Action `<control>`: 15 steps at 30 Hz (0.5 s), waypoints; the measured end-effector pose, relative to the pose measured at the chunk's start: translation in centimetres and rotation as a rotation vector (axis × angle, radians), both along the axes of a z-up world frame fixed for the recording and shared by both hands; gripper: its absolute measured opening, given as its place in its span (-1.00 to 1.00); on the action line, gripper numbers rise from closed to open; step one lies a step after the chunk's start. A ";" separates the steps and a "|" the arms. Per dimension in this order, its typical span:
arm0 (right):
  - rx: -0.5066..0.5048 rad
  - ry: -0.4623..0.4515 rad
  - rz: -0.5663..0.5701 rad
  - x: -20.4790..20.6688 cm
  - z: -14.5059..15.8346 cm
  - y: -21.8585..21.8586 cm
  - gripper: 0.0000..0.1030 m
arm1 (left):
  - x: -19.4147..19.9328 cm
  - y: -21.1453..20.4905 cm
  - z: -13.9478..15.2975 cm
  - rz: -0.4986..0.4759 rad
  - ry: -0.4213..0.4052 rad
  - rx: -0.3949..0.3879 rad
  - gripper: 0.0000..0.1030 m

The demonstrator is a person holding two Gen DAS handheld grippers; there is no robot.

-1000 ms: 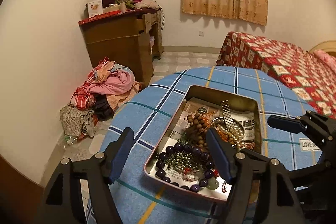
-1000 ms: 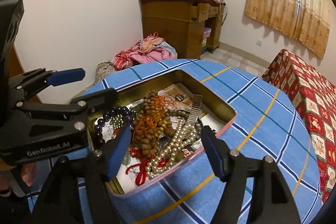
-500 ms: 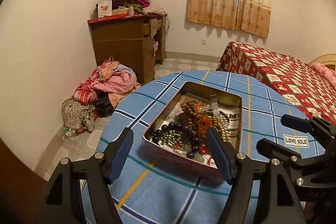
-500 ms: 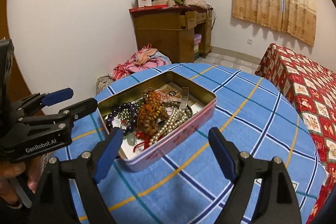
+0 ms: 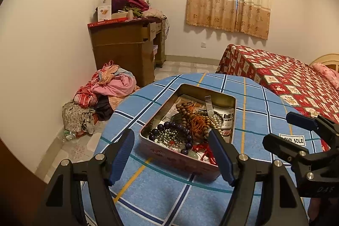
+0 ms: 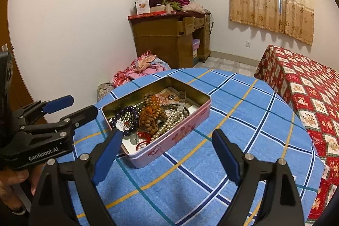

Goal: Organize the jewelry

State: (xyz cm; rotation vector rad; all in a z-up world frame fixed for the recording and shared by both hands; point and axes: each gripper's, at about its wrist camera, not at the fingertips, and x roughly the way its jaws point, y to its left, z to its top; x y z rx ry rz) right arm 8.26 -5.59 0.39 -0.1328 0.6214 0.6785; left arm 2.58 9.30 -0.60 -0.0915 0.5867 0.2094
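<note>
Tin (image 6: pixel 169 128) mid-tabletop (image 6: pixel 243 120), long axis diagonal.
Left tongs (image 5: pixel 171 158) apart, empty; right tongs (image 6: pixel 167 154) opening, empty.

Both wrist views downward, sharing tin (image 5: pixel 191 159)

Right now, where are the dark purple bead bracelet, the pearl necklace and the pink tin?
Purple bead bracelet (image 5: pixel 169 126): left wrist view, far arc.
Pearl necklace (image 6: pixel 169 124): right wrist view, middle strands.
Pink tin (image 6: pixel 178 135): right wrist view, side wall.
</note>
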 end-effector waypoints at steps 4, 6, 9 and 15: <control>0.008 -0.006 -0.008 0.0 0.4 -0.5 0.79 | 0.0 -0.3 0.0 -0.008 0.002 0.003 0.41; 0.011 -0.007 -0.011 0.0 0.5 -0.7 0.79 | 0.0 -0.6 0.2 -0.011 0.000 0.004 0.41; 0.013 -0.009 -0.015 0.0 0.7 -0.8 0.79 | -0.2 -0.8 0.5 -0.013 -0.008 0.008 0.41; 0.012 -0.010 -0.014 -0.1 0.8 -0.9 0.79 | -0.4 -0.8 0.7 -0.012 -0.011 0.008 0.41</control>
